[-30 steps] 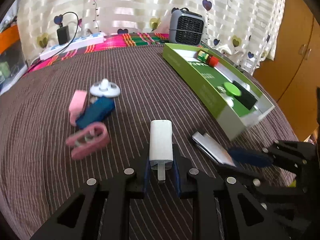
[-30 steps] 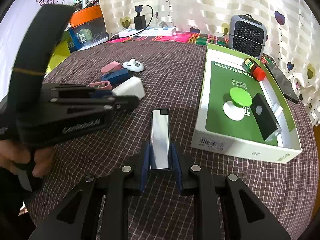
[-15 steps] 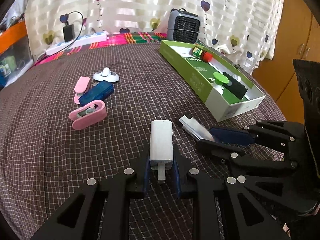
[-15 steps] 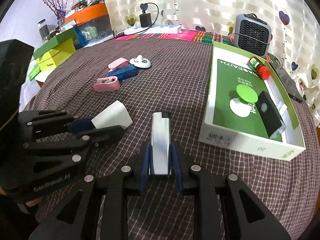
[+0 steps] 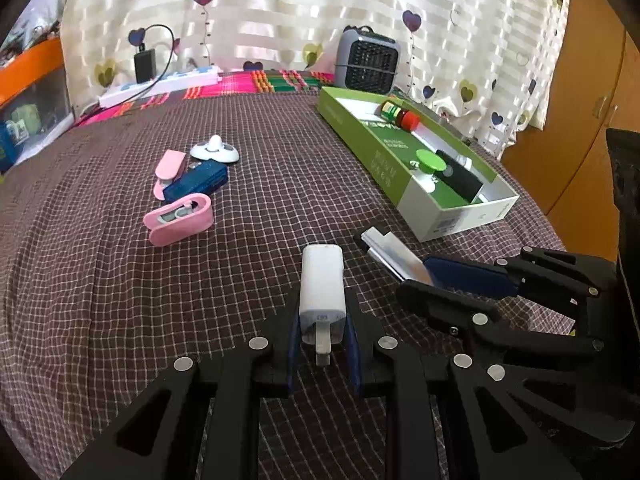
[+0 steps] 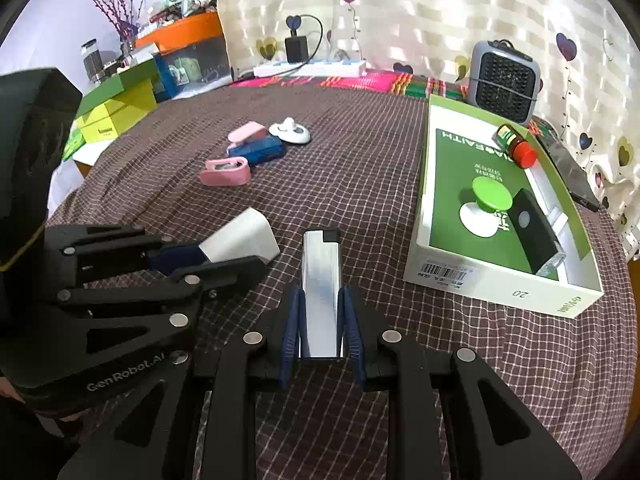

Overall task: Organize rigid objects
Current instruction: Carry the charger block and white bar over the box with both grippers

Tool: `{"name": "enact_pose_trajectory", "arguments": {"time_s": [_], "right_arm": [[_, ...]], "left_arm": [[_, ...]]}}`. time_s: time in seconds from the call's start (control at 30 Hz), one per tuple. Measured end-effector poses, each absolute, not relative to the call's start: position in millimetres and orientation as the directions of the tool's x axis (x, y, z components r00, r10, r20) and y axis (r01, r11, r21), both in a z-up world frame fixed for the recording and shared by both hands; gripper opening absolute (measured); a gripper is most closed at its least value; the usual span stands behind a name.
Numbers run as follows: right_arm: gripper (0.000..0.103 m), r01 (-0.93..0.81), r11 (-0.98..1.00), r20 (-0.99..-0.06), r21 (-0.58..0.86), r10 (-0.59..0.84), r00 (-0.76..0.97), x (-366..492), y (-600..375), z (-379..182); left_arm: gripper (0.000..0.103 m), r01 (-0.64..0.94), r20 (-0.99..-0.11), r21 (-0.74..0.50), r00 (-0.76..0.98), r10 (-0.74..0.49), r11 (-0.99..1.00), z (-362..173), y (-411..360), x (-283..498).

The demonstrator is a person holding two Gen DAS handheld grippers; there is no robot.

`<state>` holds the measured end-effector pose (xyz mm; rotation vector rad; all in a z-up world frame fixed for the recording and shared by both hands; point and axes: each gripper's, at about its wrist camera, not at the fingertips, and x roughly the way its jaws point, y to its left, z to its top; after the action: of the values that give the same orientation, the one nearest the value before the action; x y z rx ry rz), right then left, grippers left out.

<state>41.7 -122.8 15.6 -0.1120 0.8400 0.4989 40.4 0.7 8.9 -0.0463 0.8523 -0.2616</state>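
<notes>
My left gripper [image 5: 322, 324] is shut on a white charger plug [image 5: 322, 284], held above the checked cloth. My right gripper [image 6: 321, 312] is shut on a silver lighter [image 6: 320, 280], held just right of the left gripper; the lighter also shows in the left wrist view [image 5: 390, 254]. A green and white open box [image 6: 436, 276] lies to the right, holding a green-topped knob [image 6: 491, 194], a black block [image 6: 534, 230] and a small red-capped bottle [image 6: 516, 146]. A pink clip [image 5: 180, 220], a blue case [image 5: 196, 186], a pink piece [image 5: 170, 164] and a white knob [image 5: 215, 151] lie at left.
A grey mini heater [image 6: 504, 76] stands behind the box. A white power strip [image 5: 160, 88] with a black adapter lies at the back edge. Green and yellow boxes [image 6: 116, 112] and an orange-lidded bin stand off the table's left. A wooden cupboard [image 5: 580, 100] is at right.
Both grippers have lifted and pulled back toward me with their objects, so the table items look farther away. The two grippers stay side by side.
</notes>
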Motion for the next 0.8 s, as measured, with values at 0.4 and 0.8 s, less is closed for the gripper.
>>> {"name": "enact_pose_trajectory", "arguments": {"time_s": [0.4, 0.8], "right_arm": [[0.024, -0.466, 0.879, -0.68, 0.096, 0.4, 0.615, 22, -128, 39], [0.024, -0.456, 0.882, -0.72, 0.118, 0.392, 0.572, 19, -135, 23]], "left_arm": [[0.019, 0.2, -0.709, -0.148, 0.661, -0.245, 0.969, 26, 1, 24], [0.019, 0.209, -0.703, -0.154, 0.664, -0.256, 0.966, 27, 3, 15]]}}
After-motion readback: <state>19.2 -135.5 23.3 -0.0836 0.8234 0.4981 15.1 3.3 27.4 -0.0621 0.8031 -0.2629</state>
